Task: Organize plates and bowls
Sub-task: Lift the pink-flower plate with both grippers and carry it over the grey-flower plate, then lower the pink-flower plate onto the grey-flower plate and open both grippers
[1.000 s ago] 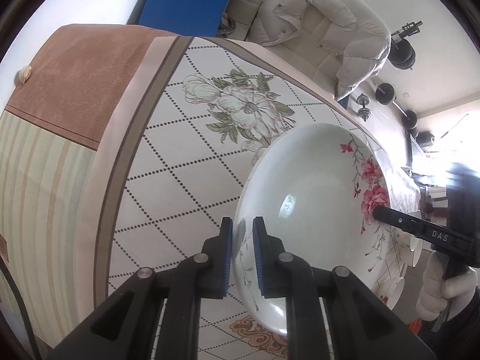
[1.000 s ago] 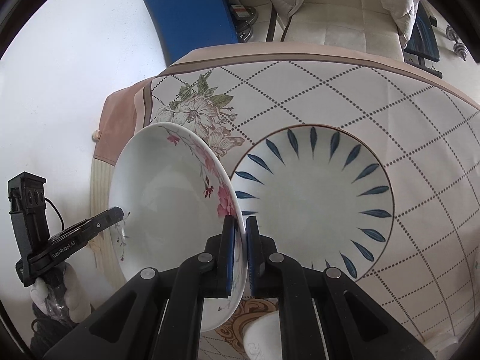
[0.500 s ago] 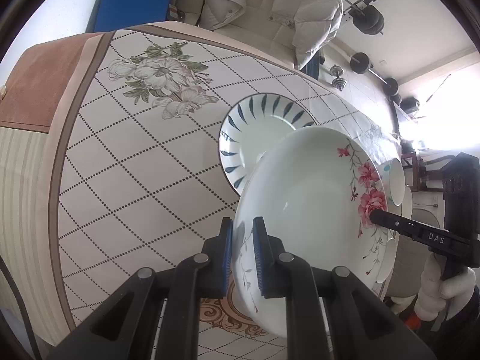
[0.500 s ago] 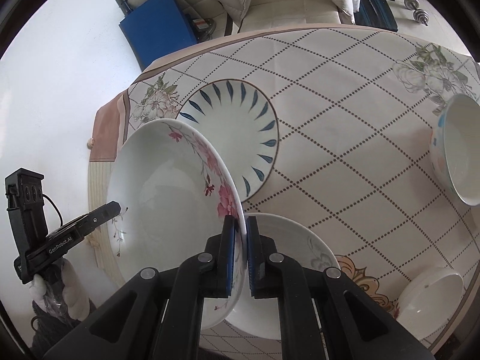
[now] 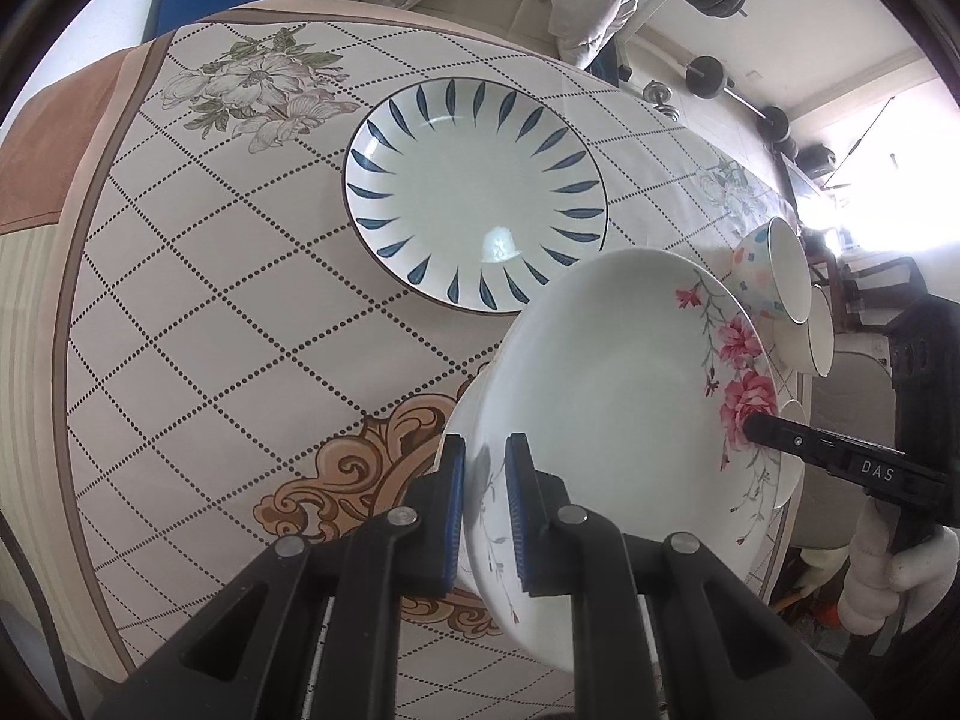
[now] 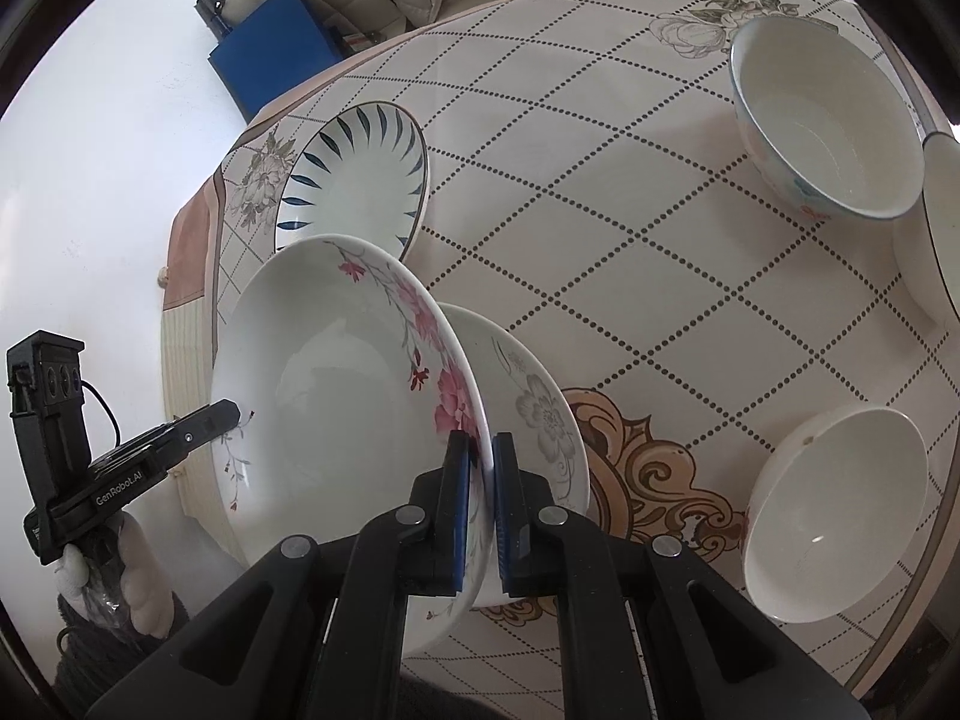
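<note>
Left wrist view: left tool (image 5: 485,501) clamped on the near rim of the pink-flower plate (image 5: 618,384), held tilted and clear of the worktop (image 5: 198,300); right tool (image 5: 750,429) pinching the opposite rim by the blossoms. Blue-leaf plate (image 5: 474,192) lying flat beyond, just past the lifted plate's far edge. Dotted bowl (image 5: 765,270) tipped at far right, further white bowls behind it cut off by glare and the plate. Glazed ceramic, so probably stiff, fairly heavy, slick under the pads and chip-prone; best held at the rim from both sides, as now

Right wrist view: right tool (image 6: 480,480) closed on the flowered rim, left tool (image 6: 231,411) gripping the far rim. Grey-flower plate (image 6: 540,408) resting on the worktop directly below and largely hidden by the held plate. White bowl (image 6: 834,510) at lower right, blue-rimmed bowl (image 6: 828,120) at upper right, another vessel cropped at the right edge. Contact between the two plates not discernible
</note>
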{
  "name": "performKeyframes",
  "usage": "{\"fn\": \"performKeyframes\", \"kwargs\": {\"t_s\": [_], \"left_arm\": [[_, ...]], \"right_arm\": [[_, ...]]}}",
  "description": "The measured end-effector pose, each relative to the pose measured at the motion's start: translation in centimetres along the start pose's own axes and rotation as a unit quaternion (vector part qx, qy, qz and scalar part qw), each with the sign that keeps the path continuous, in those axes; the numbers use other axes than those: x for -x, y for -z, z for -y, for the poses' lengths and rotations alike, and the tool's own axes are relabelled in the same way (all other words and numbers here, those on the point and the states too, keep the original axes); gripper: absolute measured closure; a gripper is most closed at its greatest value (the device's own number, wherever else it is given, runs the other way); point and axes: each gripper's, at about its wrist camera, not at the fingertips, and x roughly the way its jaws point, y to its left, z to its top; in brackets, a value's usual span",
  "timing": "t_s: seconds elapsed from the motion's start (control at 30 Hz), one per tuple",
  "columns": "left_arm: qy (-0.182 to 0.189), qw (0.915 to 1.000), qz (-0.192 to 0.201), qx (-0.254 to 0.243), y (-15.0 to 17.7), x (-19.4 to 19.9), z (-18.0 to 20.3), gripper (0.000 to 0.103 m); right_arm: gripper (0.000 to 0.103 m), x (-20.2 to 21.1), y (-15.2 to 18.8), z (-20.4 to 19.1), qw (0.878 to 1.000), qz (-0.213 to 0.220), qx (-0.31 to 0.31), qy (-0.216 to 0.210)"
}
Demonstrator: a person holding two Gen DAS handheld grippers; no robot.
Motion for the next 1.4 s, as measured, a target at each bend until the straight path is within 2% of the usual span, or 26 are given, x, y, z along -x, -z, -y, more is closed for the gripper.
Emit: {"fn": "performKeyframes", "kwargs": {"t_s": [0.33, 0.7, 1.4], "left_arm": [[-0.011, 0.9997, -0.019, 0.012, 2.2, -1.8, -0.4, 0.092], [-0.025, 0.9987, -0.040, 0.017, 3.3, -3.8, -0.5, 0.092], [-0.061, 0.9968, -0.051, 0.006, 3.3, -6.2, 0.4, 0.092]], "right_arm": [[0.094, -1.9, 2.0, 1.6, 1.000, -0.018, 0.002, 0.001], [0.094, -3.6, 2.0, 2.6, 0.999, -0.036, 0.011, 0.009], [0.094, -5.8, 1.7, 3.2, 0.999, -0.046, 0.017, 0.015]]}}
